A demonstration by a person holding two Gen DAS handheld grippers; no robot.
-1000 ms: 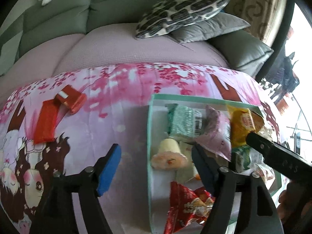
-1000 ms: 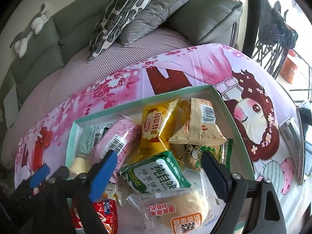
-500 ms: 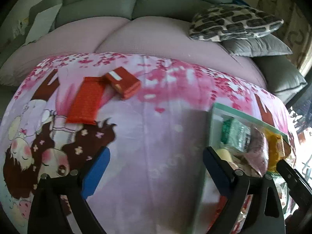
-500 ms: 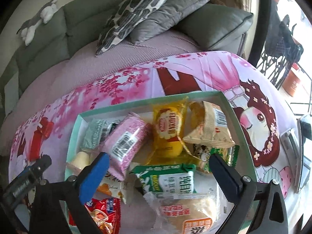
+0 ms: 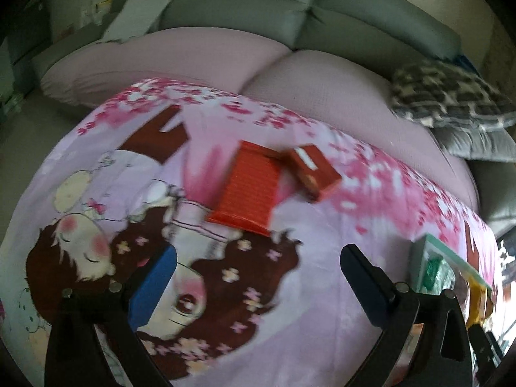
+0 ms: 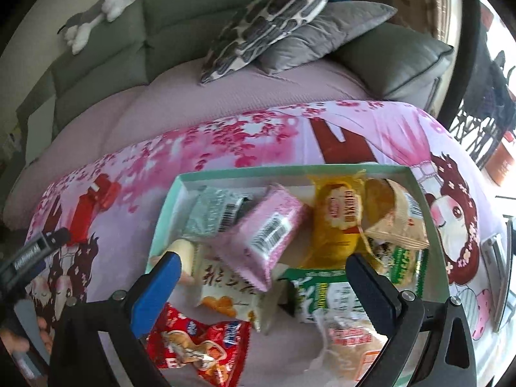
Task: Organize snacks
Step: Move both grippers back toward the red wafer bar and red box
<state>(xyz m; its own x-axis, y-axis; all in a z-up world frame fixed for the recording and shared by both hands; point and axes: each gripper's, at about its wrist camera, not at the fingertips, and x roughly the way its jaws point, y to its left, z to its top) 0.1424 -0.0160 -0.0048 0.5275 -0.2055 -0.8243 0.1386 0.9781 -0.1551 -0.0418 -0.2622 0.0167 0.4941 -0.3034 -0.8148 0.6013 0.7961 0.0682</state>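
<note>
Left gripper (image 5: pixel 258 277): jaws spread wide, having just been opening, nothing between them. It points down at the cartoon-print cloth (image 5: pixel 290 322), with the flat red packet (image 5: pixel 248 190) and the small red box (image 5: pixel 314 171) lying further off, touching at one corner. Right gripper (image 6: pixel 261 277): jaws spread, also just opened wider, empty, hovering over the green tray (image 6: pixel 167 213) full of wrapped snacks; the pink packet (image 6: pixel 267 232) lies on top, tilted.

Step in hand, by my reading: left fetches the two red items still outside the tray. Advice: carry on toward the far side, straddle the box across its narrow sides, and close only once both pads flank it. The packet lies flat, so come in low at its edge.
</note>
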